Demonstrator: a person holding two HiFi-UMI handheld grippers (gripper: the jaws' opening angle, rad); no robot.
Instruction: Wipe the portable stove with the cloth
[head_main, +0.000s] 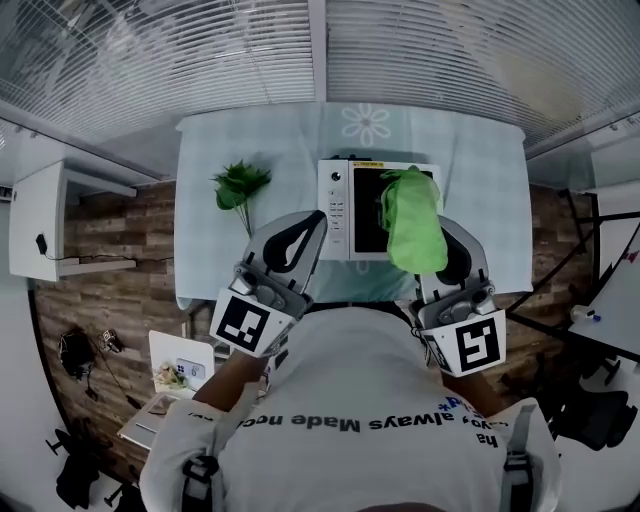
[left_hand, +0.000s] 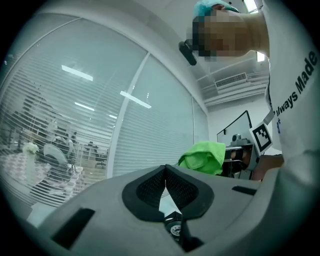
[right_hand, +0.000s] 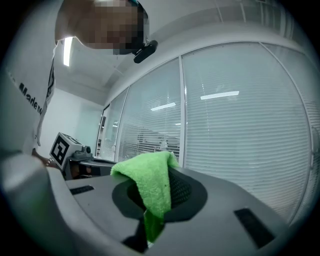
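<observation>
1. My right hand-held gripper (head_main: 448, 232) is closed on a bright green fluffy cloth (right_hand: 150, 181).
2. The cloth is pinched between the two dark pads. One part stands up over the jaws and a thin part hangs down below them.
3. My left hand-held gripper (left_hand: 165, 170) is closed too. Its pad tips meet and nothing is between them.
4. From the head view, both hand-held grippers are held out in front of the person, side by side and well apart.
5. Each one has a cube with black and white square marks near the person's body.
6. The white portable stove with a black glass top (head_main: 365, 215) sits on the worktop with a pale green checked cover (head_main: 480, 180).
7. The stove's knob and buttons are on its left side.
8. In the head view the cloth covers the right side of the stove. I cannot tell if it touches it.
9. The left hand-held gripper's tip is at the stove's left edge in that view.
10. A small green leafy plant (head_main: 240, 185) stands on the worktop, left of the stove.
11. White window blinds (head_main: 200, 60) are past the far edge of the worktop.
</observation>
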